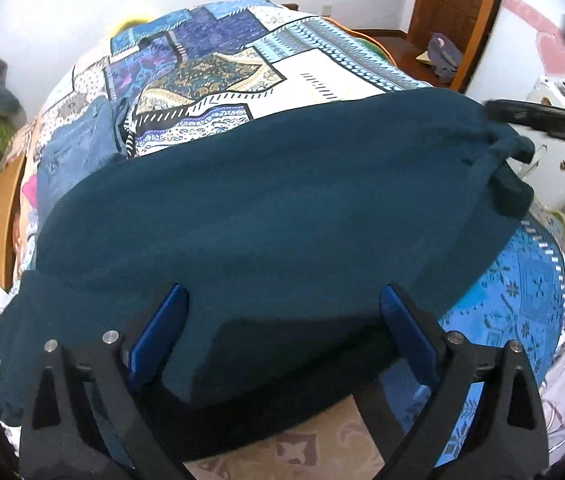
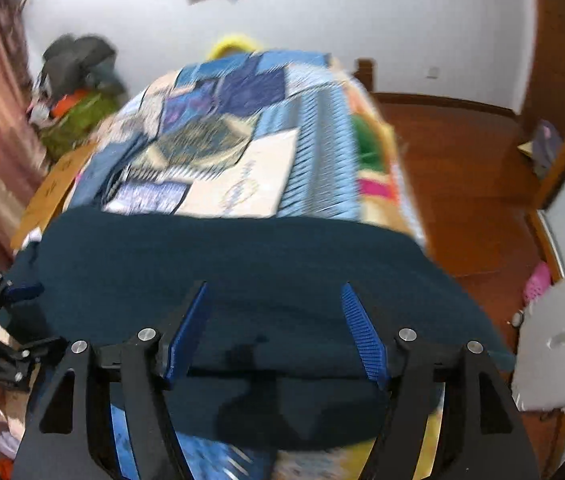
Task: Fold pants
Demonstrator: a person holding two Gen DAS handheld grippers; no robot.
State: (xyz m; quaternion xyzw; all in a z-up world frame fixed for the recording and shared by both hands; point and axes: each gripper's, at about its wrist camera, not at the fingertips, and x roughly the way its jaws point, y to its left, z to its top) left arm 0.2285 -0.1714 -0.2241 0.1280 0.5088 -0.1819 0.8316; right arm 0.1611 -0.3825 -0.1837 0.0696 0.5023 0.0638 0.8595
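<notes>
Left gripper (image 1: 284, 328): the 2 blue pads are held wide apart above the near part of the cloth; nothing is seen pinched between them.
Right gripper (image 2: 274, 328): the jaws are spread over the near fold; no cloth is gripped. The view is blurred.
Pants (image 1: 266, 208): a dark teal garment is laid across the near end of the bed as a broad folded band, with its near edge hanging over the bedside. A small bunched corner is seen at its right end.
Bedspread (image 1: 322, 80): a blue patchwork cover is spread beneath and beyond the pants.
Jeans (image 1: 78, 148): a separate blue garment is left further back on the left, apart from the pants.
Step in hand: a fold is judged to be just laid down and released.
Next move: a fresh grip on 1 end of the band is called for, with both corners taken evenly so the layers are kept aligned.
</notes>
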